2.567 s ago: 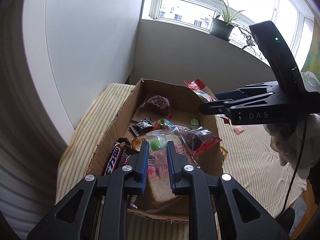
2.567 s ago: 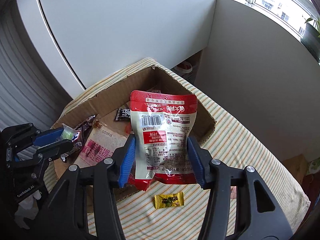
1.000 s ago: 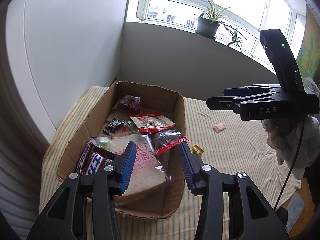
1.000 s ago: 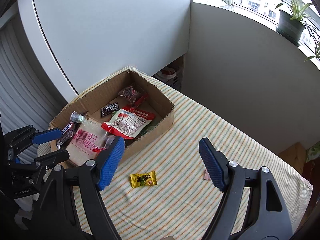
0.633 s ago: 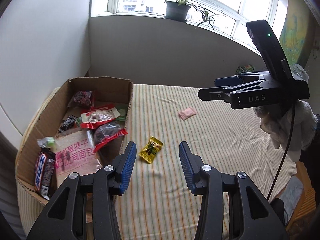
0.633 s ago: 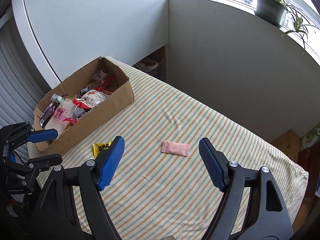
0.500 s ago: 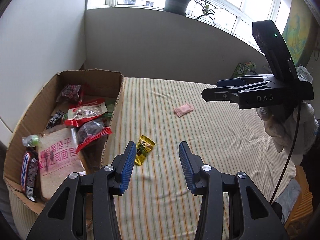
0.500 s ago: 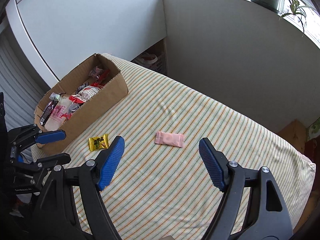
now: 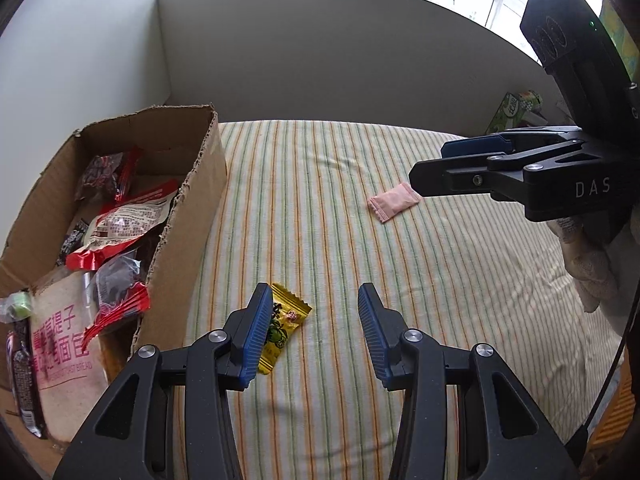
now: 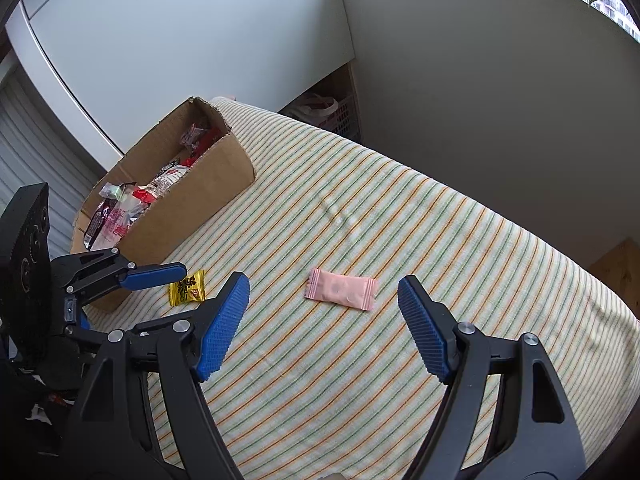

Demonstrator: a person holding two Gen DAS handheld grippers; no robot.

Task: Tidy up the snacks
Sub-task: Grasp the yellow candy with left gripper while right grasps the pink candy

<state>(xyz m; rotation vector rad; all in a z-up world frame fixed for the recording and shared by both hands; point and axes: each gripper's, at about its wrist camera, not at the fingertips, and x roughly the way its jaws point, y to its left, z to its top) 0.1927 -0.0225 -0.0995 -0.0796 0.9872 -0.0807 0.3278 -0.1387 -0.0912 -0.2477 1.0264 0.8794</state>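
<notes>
Left wrist view shows the cardboard box point(image 9: 182, 216) already holding most snacks — two remain on the striped cloth point(image 9: 320, 208). The yellow candy point(image 9: 280, 326) lies just beside the box, partly under the empty, parted left gripper point(image 9: 316, 334); the pink packet point(image 10: 342, 289) lies ahead of the wide-open, empty right gripper point(image 10: 324, 328), between its jaws' line.

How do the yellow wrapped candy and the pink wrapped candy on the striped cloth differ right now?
The yellow wrapped candy carries a dark printed picture; the pink wrapped candy is nearly plain. The yellow one lies close beside the cardboard box; the pink one lies farther out. The open left gripper hovers by the yellow, the open right gripper frames the pink. Both lie flat, ungripped.
</notes>
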